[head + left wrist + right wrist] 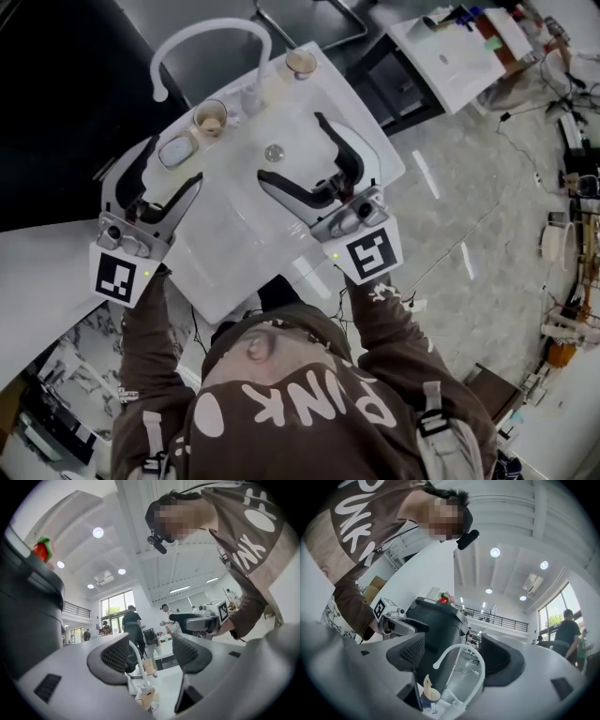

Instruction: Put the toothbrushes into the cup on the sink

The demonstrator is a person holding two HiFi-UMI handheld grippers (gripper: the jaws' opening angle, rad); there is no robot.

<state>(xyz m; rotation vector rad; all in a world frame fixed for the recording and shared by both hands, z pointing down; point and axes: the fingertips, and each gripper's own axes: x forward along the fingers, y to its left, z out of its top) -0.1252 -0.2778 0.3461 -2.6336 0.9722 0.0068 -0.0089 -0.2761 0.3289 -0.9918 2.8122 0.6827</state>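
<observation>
Over the sink (239, 230), left claw (176, 159) & right claw (290, 145) hang open, empty. We reckon the brush (427, 681) in the cup (430, 697) explains it: task prob. done.

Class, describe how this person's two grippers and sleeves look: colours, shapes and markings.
The left gripper and right gripper match: pale grey bodies, two curved black jaws with meshed pads, and a white cube bearing black square markers. The sleeves are brown, from a top with white lettering.
</observation>
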